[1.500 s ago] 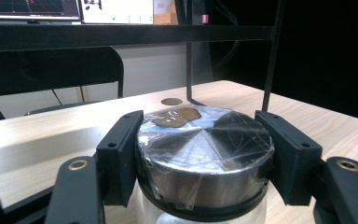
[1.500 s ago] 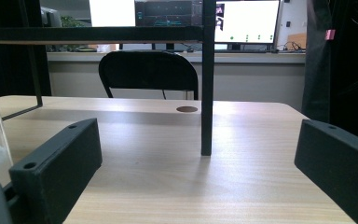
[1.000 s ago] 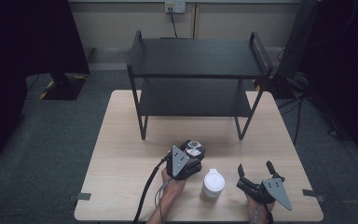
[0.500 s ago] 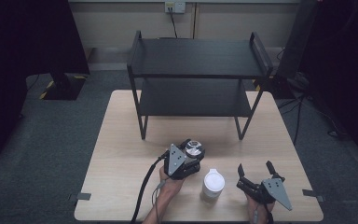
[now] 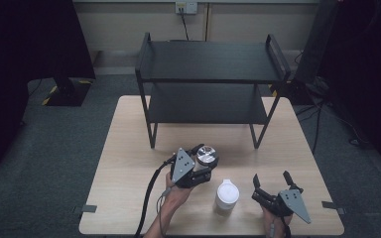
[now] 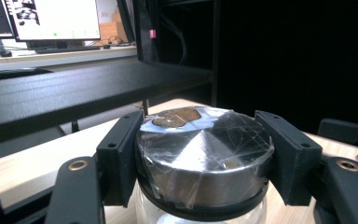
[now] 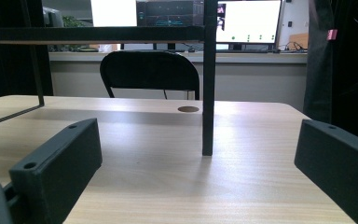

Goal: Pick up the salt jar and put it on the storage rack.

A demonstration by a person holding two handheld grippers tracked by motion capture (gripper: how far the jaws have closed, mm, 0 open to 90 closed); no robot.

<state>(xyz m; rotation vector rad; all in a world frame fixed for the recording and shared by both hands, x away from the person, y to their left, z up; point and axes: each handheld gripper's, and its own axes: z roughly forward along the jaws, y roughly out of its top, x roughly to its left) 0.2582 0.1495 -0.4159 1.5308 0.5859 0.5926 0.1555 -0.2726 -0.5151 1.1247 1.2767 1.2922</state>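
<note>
The left tongs (image 5: 204,159) are gripping a glass jar (image 5: 206,155) by its silver metal lid, which is wrapped in clear film. In the left gripper view the two black pads are pressing on opposite sides of the lid (image 6: 204,154), and the glass body is hanging below them. In the high view the jar is sitting between the jaws near the middle of the counter (image 5: 129,148), just in front of the black shelf rack (image 5: 208,69); whether its base is touching the wood I cannot tell. The left forearm (image 5: 171,203) is coming in from the bottom edge and angling up and to the right, with the grey plate on top of the tongs tilted and the cable trailing back toward the counter's near edge.

The right tongs (image 5: 273,181) are lying low at the near right part of the counter, with the jaws standing wide and nothing between them. The right gripper view is looking level along the wood between the two spread pads toward a leg of the rack (image 7: 209,93), with a black chair (image 7: 149,74) beyond the far edge.

A white container (image 5: 226,194) with a round lid is standing upright between the two tongs, near the held jar and apart from it. The rack's lower shelf (image 6: 74,93) is lying close ahead of the jar.
</note>
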